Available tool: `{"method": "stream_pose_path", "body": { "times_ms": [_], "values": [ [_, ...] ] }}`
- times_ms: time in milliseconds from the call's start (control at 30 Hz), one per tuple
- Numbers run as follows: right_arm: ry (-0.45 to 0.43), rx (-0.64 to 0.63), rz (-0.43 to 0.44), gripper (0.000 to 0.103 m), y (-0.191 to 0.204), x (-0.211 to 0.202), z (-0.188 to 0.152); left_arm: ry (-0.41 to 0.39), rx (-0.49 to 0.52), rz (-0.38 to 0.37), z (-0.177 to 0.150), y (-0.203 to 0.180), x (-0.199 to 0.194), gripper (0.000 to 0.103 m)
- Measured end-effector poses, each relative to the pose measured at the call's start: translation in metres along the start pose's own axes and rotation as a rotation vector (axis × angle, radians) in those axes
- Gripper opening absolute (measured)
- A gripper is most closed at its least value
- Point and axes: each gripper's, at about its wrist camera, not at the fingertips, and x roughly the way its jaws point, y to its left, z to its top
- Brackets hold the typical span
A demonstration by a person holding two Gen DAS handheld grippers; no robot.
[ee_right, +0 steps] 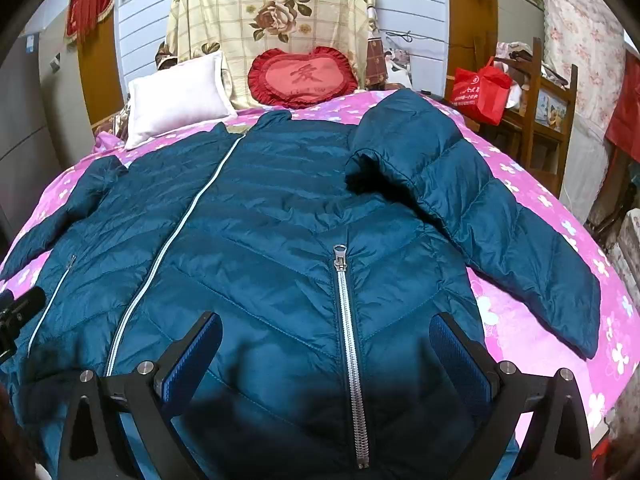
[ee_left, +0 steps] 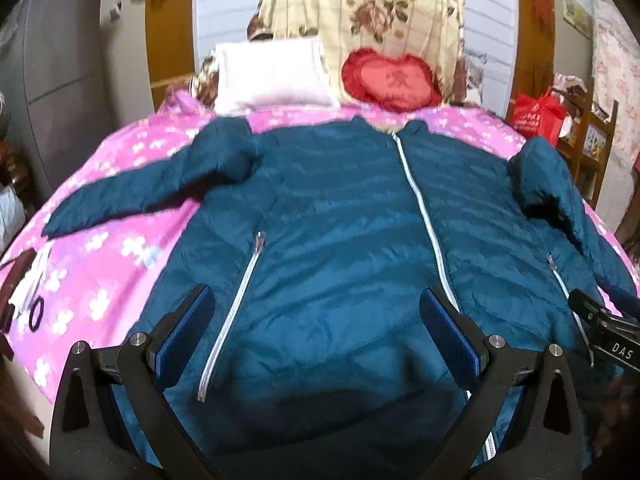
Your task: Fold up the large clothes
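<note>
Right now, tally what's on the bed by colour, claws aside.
Teal: 1, the puffer jacket, laid flat front-up on the pink bedspread
White: 1, the pillow
Red: 1, the ruffled cushion
Black: 1, the hair tie
Total: 4

Small items near the hair tie are too blurred to count.

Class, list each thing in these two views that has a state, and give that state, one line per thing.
jacket: spread flat on the bed, front up
front zipper: closed
right pocket zipper: closed
right sleeve: lying out to the side
left sleeve: lying out to the side
left claw: open, empty
right claw: open, empty
</note>
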Motion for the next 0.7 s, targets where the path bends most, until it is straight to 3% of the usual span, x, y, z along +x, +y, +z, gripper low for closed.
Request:
{"method": "stream_pose_path", "body": {
  "times_ms": [100,300,700],
  "values": [
    [0.001,-0.001,-0.001,0.103,0.0,0.0,0.0,-0.009,0.005,-0.027,0.001,-0.001,-0.002,0.103],
    [0.004,0.003,0.0,0.103,-0.001,-0.001,-0.001,0.06,0.01,-0.086,0.001,-0.004,0.002,0.103],
    [0.008,0.005,0.001,0.103,-0.002,-0.002,-0.001,0.112,-0.003,-0.042,-0.006,-0.001,0.011,0.103]
  ]
}}
